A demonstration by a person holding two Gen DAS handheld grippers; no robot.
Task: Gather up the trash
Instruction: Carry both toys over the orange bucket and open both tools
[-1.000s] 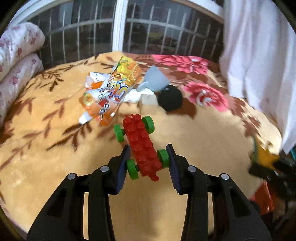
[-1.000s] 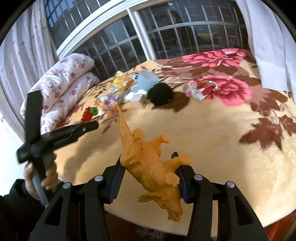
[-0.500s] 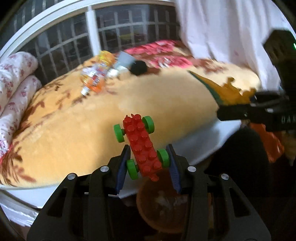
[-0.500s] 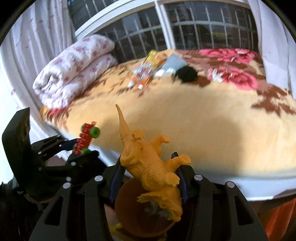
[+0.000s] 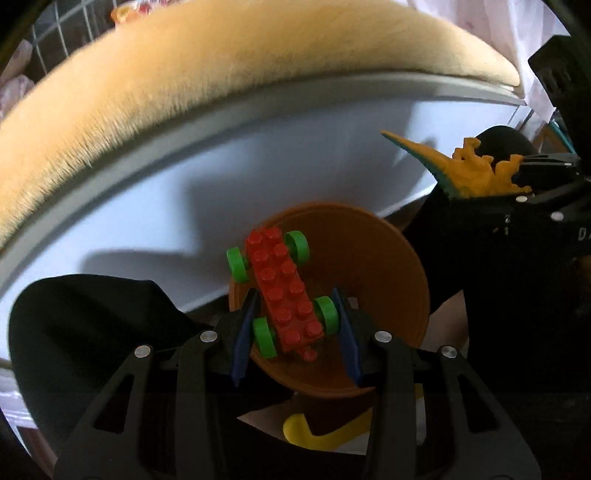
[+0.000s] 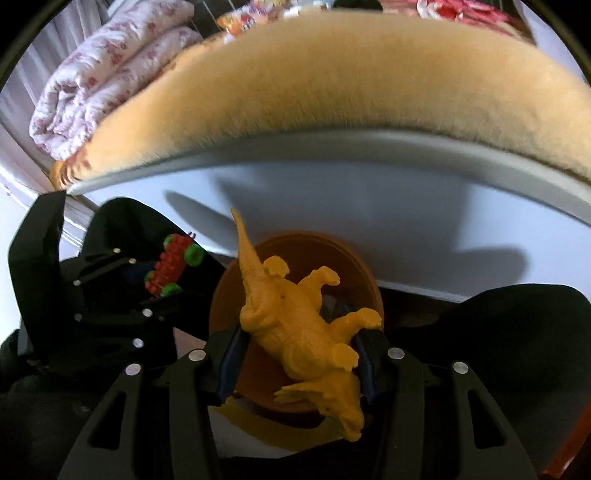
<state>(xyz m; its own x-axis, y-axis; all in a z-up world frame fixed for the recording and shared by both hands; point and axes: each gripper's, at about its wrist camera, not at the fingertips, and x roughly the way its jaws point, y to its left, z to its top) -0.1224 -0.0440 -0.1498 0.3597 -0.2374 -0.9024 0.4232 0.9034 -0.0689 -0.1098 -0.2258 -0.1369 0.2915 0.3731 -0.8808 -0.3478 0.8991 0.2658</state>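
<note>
1. Red brick car (image 5: pixel 286 293) with green wheels sits clamped between my left gripper (image 5: pixel 295 332) pads, gripped across its rear wheels, nose pointing away and a bit left.
2. Yellow-orange dinosaur (image 6: pixel 295 328) is pinched in my right gripper (image 6: pixel 299 360), blue pads pressing its flanks, head hanging toward the camera, tail sticking up and away.
3. Brown round bin (image 5: pixel 376 266) is directly beyond both held toys; in the left wrist view the car overlaps its opening, in the right wrist view the dinosaur does. Can't tell how high either toy is above it.
4. Something yellow and curved (image 5: pixel 317 432) lies on pale paper just beside the bin, nearer the camera; can't tell what it is.
5. Left wrist view: my right gripper shows at the right edge with the dinosaur. Right wrist view: my left gripper with the car is at the left, near the bin rim.
6. White bed side (image 6: pixel 406 206) rises behind the bin.
7. Fuzzy orange blanket (image 6: pixel 332 74) covers the bed top above it.
8. Floral rolled quilt (image 6: pixel 96 74) far left, snack wrappers (image 6: pixel 240 18) at the far edge, blurred.
</note>
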